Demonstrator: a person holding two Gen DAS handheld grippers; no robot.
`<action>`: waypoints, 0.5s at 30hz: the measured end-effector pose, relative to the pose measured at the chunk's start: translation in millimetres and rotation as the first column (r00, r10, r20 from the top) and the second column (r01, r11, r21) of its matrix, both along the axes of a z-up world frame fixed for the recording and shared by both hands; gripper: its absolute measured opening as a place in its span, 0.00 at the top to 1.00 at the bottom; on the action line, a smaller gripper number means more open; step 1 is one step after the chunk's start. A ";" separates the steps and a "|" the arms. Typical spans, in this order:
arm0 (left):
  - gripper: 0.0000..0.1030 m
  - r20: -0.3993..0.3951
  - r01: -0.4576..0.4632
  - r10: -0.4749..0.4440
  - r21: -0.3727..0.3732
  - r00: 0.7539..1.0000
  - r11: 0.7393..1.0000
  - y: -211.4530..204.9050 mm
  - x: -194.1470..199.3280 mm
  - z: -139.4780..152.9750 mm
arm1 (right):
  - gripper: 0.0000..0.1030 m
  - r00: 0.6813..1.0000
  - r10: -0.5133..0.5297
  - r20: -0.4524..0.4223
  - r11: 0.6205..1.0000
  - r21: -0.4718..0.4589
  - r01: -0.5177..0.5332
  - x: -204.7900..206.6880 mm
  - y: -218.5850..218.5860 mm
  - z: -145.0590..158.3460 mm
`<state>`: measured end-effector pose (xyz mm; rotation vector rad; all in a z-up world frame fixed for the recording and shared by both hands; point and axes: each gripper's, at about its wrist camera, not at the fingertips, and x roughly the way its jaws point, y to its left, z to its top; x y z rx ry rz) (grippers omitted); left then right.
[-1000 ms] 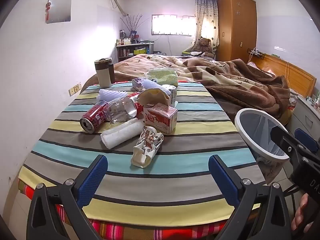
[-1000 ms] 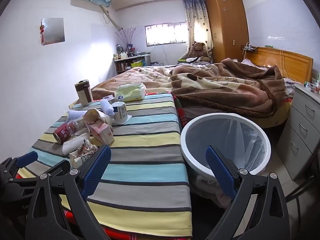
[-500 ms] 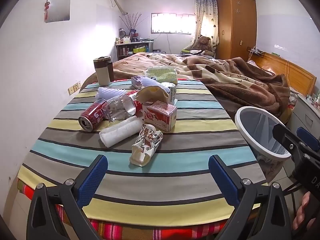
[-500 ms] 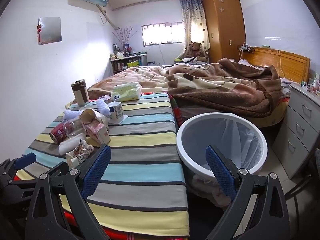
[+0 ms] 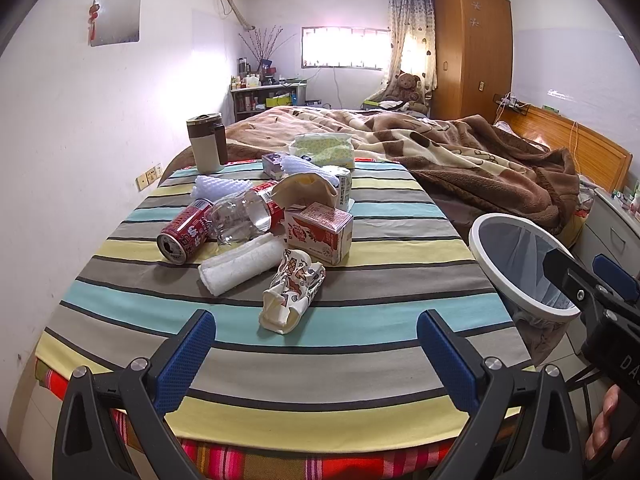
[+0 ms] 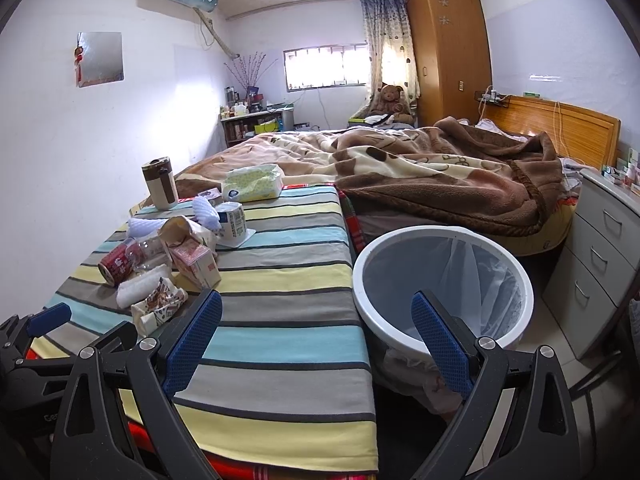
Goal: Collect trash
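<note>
Left wrist view: left gripper (image 5: 316, 334) wide open, empty, facing a crumpled paper cup (image 5: 292, 292) on the striped tablecloth (image 5: 360, 364); right gripper (image 6: 316, 320) likewise agape beside the bin (image 6: 400, 332).

White walls, bright barred window (image 5: 344, 48), wooden wardrobe (image 5: 474, 50), bed (image 6: 576, 128) with brown blanket (image 6: 440, 172), grey drawers (image 6: 600, 252).

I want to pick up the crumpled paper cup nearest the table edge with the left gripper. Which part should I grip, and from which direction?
Grip the crumpled paper cup across its flattened middle, coming straight forward from the near table edge. It lies on its side, lengthwise toward the open left gripper, so the fingers can likely straddle its narrow width. The rolled white towel lies close on its left.
</note>
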<state>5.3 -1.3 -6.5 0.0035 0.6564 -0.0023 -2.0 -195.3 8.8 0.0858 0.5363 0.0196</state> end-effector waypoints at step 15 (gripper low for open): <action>0.01 -0.001 -0.001 0.001 0.002 1.000 1.000 -1.1 -2.4 2.1 | 0.05 1.000 -0.004 0.003 1.000 -0.004 0.004 -0.6 -0.1 0.5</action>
